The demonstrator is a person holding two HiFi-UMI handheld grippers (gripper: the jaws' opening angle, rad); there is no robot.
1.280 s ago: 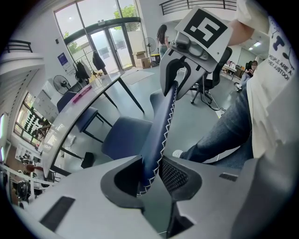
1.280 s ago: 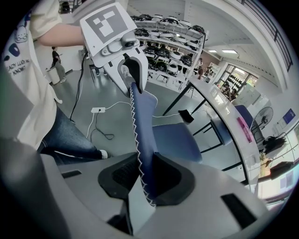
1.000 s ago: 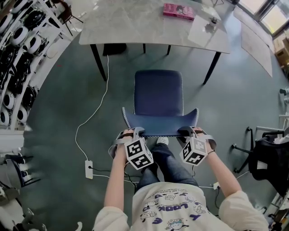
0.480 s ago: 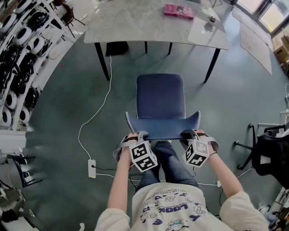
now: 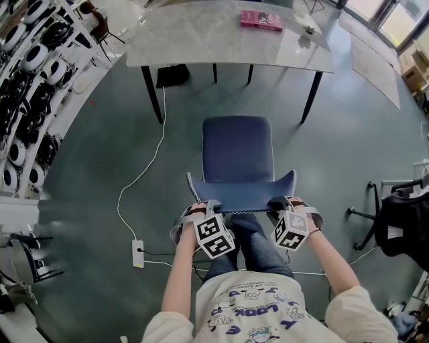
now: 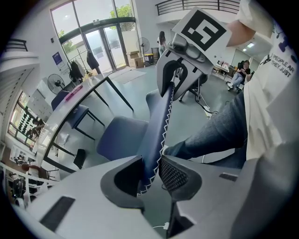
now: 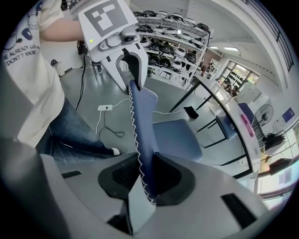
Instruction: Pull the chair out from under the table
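The blue chair (image 5: 238, 151) stands on the grey floor just in front of the marble-topped table (image 5: 201, 40), its seat out from beneath the top. My left gripper (image 5: 201, 209) is shut on the left end of the backrest's top edge (image 6: 156, 135), and the white-stitched rim runs between its pads. My right gripper (image 5: 280, 203) is shut on the right end of the same edge (image 7: 140, 135). Both point steeply down. Each gripper view shows the other gripper clamped on the far end of the backrest.
A pink box (image 5: 261, 19) lies on the table and a black box (image 5: 173, 74) stands under it. A white cable runs to a power strip (image 5: 138, 253) at left. Shelves of headsets (image 5: 27, 80) line the left; a black office chair (image 5: 395, 228) stands at right.
The chair has slid away from the table toward the person, with both grippers moving back along with it. The grips on the backrest are unchanged.
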